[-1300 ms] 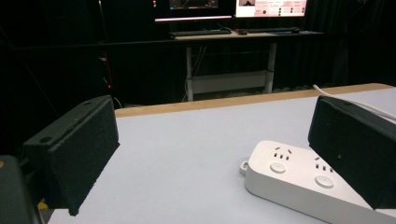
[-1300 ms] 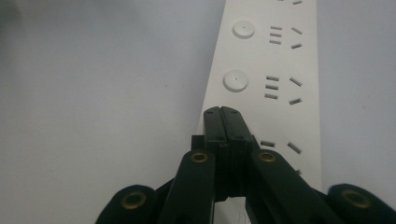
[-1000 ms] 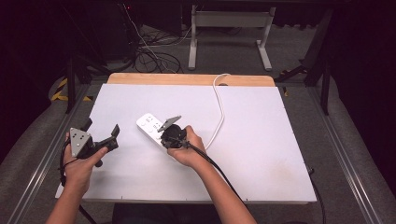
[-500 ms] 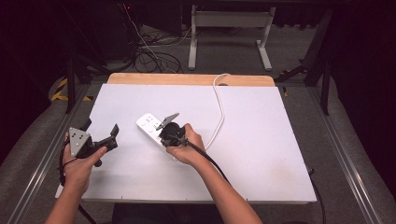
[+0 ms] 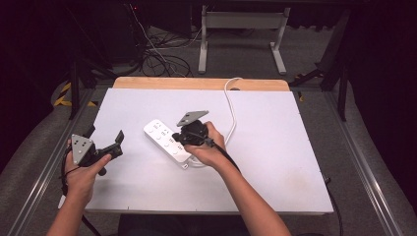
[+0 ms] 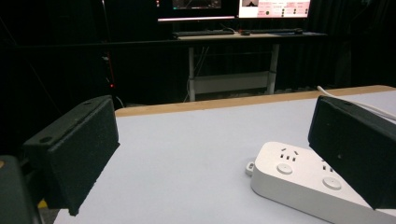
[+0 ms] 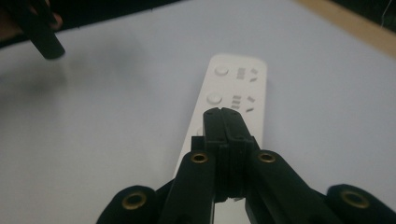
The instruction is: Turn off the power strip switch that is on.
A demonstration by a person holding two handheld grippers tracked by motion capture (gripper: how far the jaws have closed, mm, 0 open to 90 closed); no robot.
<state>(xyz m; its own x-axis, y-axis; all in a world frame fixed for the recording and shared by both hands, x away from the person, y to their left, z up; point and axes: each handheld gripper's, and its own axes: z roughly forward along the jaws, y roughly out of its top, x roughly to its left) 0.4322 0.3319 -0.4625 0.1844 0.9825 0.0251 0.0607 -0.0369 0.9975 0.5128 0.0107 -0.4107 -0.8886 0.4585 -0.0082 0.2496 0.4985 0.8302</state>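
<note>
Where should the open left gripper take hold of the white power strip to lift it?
Probably at the free end of the power strip, jaws across its narrow width, coming from the left gripper side. The strip lies flat and long on the table, its cord leaves the other end, and the right gripper, jaws shut, sits over the middle.

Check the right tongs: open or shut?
Shut. The right tongs have both jaws pressed together with no gap, poised over the power strip, gripping nothing.
</note>
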